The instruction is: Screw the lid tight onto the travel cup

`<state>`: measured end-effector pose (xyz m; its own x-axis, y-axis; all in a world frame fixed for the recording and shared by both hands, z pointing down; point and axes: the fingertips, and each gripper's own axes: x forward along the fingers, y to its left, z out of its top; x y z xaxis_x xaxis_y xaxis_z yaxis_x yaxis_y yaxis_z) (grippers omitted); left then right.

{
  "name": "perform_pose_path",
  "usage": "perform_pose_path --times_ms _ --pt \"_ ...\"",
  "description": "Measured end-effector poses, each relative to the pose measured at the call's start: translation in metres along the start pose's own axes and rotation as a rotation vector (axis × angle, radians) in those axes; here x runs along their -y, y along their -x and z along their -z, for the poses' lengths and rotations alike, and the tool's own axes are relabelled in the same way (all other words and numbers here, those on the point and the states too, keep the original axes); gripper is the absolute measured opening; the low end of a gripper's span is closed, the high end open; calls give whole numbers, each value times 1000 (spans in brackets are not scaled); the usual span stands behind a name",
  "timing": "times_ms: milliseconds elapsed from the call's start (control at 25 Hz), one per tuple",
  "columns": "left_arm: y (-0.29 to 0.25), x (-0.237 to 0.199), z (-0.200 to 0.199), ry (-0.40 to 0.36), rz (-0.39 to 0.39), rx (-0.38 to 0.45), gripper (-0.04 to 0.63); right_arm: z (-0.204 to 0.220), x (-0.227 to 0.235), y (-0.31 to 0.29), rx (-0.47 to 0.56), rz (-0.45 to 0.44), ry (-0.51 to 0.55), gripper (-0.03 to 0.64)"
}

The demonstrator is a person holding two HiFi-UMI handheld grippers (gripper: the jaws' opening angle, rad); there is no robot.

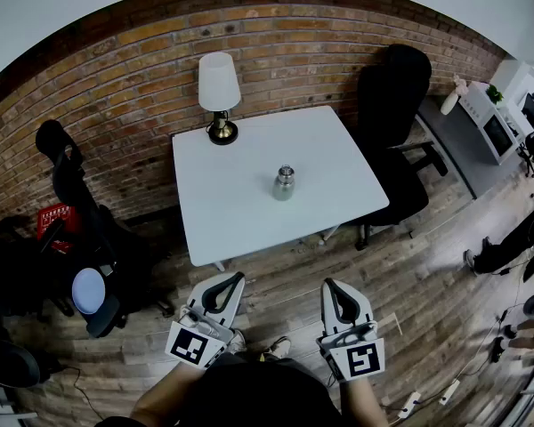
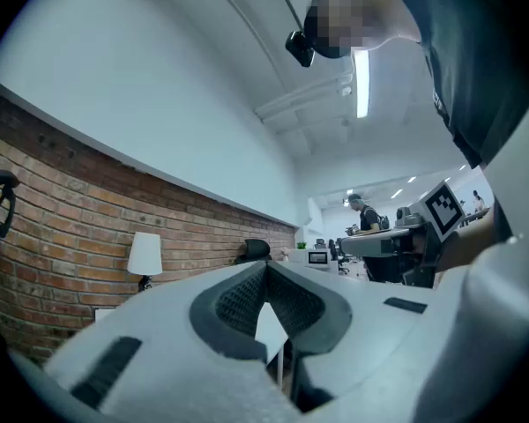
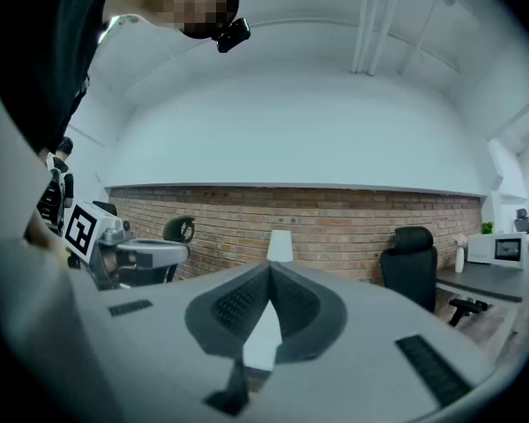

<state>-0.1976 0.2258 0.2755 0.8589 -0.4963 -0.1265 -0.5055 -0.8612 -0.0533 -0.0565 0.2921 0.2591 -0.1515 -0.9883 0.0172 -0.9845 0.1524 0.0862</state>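
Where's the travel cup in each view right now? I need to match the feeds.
Head view: the travel cup stands near the middle of the white table.
Left gripper view: not in it.
Right gripper view: not in it.
Shared landmark: the white-shaded lamp, seen in all three against the brick wall.

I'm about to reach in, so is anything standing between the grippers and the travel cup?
Nothing visible does. The travel cup stands alone mid-table, bare table between it and the left gripper and right gripper, both shut, short of the near edge. The lamp stands at the far left corner, off that path.
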Motion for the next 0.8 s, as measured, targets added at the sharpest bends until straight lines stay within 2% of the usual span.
perform_pose_path --times_ms 120,280,480,800 --pt "-1 7 1 -4 5 -10 23 1 3 4 2 -7 -16 11" --pt "-2 11 0 8 -10 -16 23 -1 7 11 21 -39 -100 11" --pt "-11 26 5 -9 -22 -14 23 9 18 27 -9 -51 -42 11" --pt "-22 40 20 -11 -43 -49 23 33 38 46 -49 -56 -69 11"
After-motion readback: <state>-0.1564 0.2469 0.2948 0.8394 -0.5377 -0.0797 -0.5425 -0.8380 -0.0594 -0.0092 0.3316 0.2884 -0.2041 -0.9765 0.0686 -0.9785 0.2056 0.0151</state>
